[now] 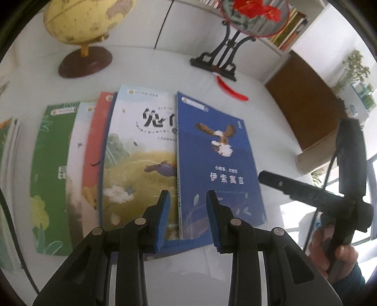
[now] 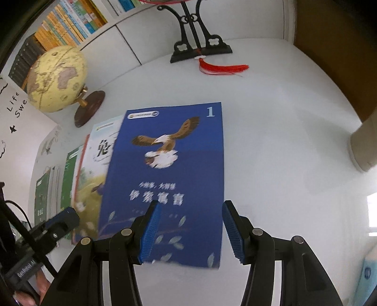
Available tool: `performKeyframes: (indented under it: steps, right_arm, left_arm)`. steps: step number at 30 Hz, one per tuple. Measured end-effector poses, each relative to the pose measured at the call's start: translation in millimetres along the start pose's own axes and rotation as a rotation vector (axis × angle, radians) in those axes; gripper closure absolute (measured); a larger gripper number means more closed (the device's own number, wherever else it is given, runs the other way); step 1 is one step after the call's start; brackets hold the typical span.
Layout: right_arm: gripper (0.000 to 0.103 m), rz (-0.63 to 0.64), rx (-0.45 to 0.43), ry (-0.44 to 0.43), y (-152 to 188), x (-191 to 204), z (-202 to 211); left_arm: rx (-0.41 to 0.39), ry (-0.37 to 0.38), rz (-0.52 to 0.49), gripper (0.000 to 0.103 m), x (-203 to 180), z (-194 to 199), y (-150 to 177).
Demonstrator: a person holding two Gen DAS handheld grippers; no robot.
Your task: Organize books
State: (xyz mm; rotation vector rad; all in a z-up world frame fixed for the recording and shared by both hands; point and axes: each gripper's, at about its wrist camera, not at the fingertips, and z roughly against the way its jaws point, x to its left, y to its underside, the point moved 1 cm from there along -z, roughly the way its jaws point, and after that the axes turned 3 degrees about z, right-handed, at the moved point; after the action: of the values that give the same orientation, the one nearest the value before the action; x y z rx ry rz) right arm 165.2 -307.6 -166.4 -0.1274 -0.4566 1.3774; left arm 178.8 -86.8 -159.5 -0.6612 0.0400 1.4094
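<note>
1. The blue book (image 2: 169, 179) has a smooth paper cover with a slight sheen; the pale book (image 1: 139, 160) and the green book (image 1: 51, 169) beside it look the same.
2. The table (image 2: 271, 146) is smooth, matt white.
3. The globe (image 1: 82, 21) has a yellowish, faintly glossy skin, a brass-like metal stem and a dark polished wooden base (image 1: 86, 62).
4. The ornament stand (image 2: 198, 35) is dark, matt, carved wood or plastic; which one is unclear.
5. The red tassel (image 2: 221, 68) is of silky thread.
6. The left gripper (image 1: 188, 220) and the right gripper (image 2: 192, 231) have matt black plastic arms, round metal pins and ribbed blue rubbery pads (image 2: 233, 231).
</note>
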Motion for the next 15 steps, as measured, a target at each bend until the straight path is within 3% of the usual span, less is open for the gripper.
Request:
performKeyframes:
  steps: [5, 15]
  right_arm:
    - [0.051, -0.01, 0.018, -0.049, -8, -8, -14]
    - [0.051, -0.003, 0.034, -0.052, -12, -11, -27]
  left_arm:
    - [0.006, 0.0, 0.026, 0.074, 1, -11, 0]
    - [0.006, -0.001, 0.031, 0.074, -3, -23, 4]
